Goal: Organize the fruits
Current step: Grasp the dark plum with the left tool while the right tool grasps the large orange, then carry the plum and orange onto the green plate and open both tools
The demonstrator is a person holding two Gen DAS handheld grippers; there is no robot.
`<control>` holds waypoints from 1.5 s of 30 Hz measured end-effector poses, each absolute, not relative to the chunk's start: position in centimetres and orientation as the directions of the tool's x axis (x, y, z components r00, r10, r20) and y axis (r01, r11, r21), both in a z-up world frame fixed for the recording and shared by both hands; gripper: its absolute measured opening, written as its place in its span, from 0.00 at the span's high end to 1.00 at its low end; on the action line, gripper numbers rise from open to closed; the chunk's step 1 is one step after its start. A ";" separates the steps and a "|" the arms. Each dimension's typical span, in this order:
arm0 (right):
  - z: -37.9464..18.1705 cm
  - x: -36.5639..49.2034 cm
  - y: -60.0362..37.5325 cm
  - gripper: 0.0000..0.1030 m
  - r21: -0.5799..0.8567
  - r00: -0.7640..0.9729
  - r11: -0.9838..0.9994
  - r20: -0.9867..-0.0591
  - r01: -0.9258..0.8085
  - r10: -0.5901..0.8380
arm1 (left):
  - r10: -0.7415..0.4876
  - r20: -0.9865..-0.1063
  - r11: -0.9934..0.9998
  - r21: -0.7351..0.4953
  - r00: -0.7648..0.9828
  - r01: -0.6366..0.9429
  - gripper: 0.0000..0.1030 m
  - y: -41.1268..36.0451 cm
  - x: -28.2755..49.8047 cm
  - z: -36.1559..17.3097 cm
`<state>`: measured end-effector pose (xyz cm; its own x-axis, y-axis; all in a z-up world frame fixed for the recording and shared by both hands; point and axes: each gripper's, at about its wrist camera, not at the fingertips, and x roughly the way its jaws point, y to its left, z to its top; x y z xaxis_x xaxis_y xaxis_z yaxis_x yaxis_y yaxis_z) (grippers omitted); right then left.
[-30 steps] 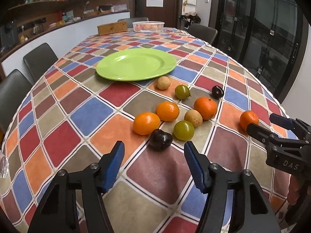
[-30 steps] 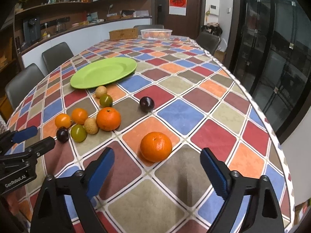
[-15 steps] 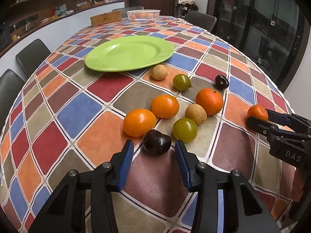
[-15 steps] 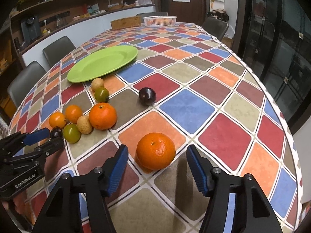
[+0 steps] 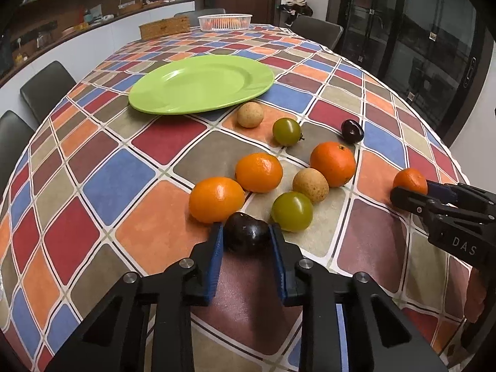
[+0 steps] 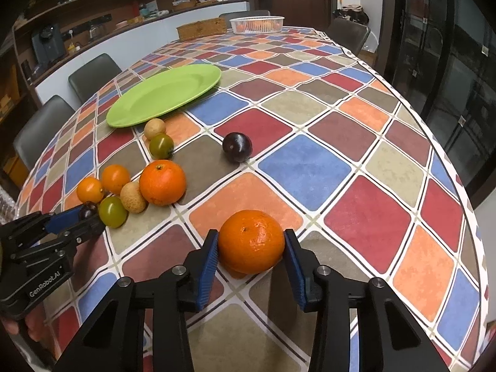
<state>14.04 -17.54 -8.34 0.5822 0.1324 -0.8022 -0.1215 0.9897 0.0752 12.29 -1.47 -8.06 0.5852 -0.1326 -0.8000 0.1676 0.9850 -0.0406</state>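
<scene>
On checkered tablecloth [image 5: 117, 170], left hand-held gripper [image 5: 246, 237] apparently pinches dark plum [image 5: 246, 231].

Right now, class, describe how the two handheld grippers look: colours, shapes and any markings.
Both are matte black angular frames with silver round bolts at the pivots and ribbed blue pads lining the jaws. The left gripper carries white "GenRobot.AI" lettering on its body, seen from the right wrist. The right gripper shows white "DAS" lettering, seen from the left wrist. No cables or sleeves show.

both cameras sat low over the table [image 5: 117, 183], each looking forward along its own claw toward the green plate [image 5: 201, 83]. the left view sat nearer the plate, the right view further right. both shared the plate and the fruit cluster before it.
</scene>
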 end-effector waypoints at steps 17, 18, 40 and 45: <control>-4.8 13.1 -14.1 0.60 0.102 0.615 0.963 -0.752 -0.250 0.239 | -0.191 -0.732 0.977 -0.077 0.654 0.198 0.72 0.3 11.1 -4.5; -4.4 13.2 -13.9 0.60 0.108 0.619 0.960 -0.745 -0.257 0.250 | -0.200 -0.727 0.976 -0.087 0.657 0.201 0.72 0.6 11.3 -4.2; -0.4 24.0 -7.5 0.60 0.123 0.575 0.886 -0.719 -0.447 0.390 | -0.240 -0.700 0.967 -0.115 0.672 0.226 0.72 4.5 20.4 -0.2; -0.6 27.5 -6.3 0.60 0.144 0.531 0.871 -0.742 -0.470 0.410 | -0.253 -0.728 0.965 -0.145 0.638 0.217 0.72 5.3 23.6 -0.6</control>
<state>27.48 -6.29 -0.64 0.5314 0.4095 -0.7415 -0.4700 0.8708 0.1441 23.60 5.30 -0.63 0.6376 -0.2529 -0.7277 0.2174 0.9652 -0.1450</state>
